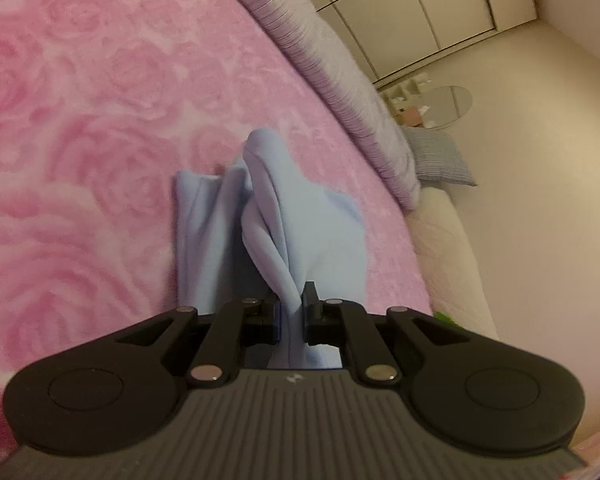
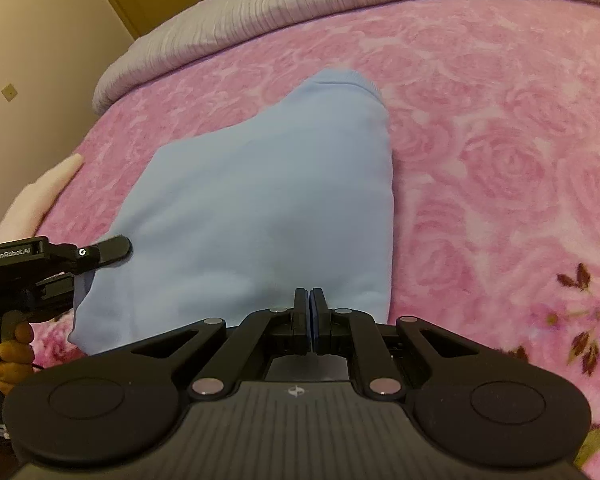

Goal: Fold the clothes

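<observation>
On the pink rose bedspread [image 2: 500, 120] lies the light-blue garment [image 2: 260, 200]. My left gripper [image 1: 291, 312] and right gripper [image 2: 310, 312] each pinch its near edge, jaws clamped. I should carry both edges level, keeping the fabric taut.

Your left wrist camera sits just behind the left gripper [image 1: 291, 312], looking forward and slightly down across the pink blanket [image 1: 80, 120] toward the room's far wall, very near the blue garment [image 1: 300, 220]. Your right wrist camera looks more steeply down over the right gripper [image 2: 310, 308]. Both views share the garment and blanket; the right view also catches your left gripper at its left edge.
</observation>
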`<state>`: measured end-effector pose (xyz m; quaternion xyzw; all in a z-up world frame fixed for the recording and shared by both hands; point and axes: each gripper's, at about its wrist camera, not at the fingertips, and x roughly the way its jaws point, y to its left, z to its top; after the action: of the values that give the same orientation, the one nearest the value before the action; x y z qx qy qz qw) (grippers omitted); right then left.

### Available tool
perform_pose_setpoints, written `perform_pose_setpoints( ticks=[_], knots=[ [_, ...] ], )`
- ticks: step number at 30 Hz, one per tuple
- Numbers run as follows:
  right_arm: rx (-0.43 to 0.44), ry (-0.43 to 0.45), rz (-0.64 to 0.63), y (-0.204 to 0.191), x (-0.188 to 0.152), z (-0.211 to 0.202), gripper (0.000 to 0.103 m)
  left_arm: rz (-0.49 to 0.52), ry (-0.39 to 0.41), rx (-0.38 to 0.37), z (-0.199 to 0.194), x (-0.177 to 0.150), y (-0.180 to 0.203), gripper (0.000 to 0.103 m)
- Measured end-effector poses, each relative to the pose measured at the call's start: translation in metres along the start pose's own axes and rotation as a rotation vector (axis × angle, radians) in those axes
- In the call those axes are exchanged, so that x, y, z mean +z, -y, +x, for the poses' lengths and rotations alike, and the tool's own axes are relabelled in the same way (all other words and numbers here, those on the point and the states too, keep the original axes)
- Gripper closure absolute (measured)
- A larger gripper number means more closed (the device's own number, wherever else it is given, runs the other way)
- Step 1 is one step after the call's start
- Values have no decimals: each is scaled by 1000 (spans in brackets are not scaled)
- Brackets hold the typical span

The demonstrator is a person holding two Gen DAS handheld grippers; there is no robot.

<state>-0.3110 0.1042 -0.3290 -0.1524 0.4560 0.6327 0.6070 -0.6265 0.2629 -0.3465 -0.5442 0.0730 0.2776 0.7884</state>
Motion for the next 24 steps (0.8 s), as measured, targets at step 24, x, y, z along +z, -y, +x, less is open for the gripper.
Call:
perform_pose_setpoints(
  ticks=[24],
  knots=[
    [80,150,-85,19,-59,-67,58,-198,10,90,-51,-57,-8,60]
  ],
)
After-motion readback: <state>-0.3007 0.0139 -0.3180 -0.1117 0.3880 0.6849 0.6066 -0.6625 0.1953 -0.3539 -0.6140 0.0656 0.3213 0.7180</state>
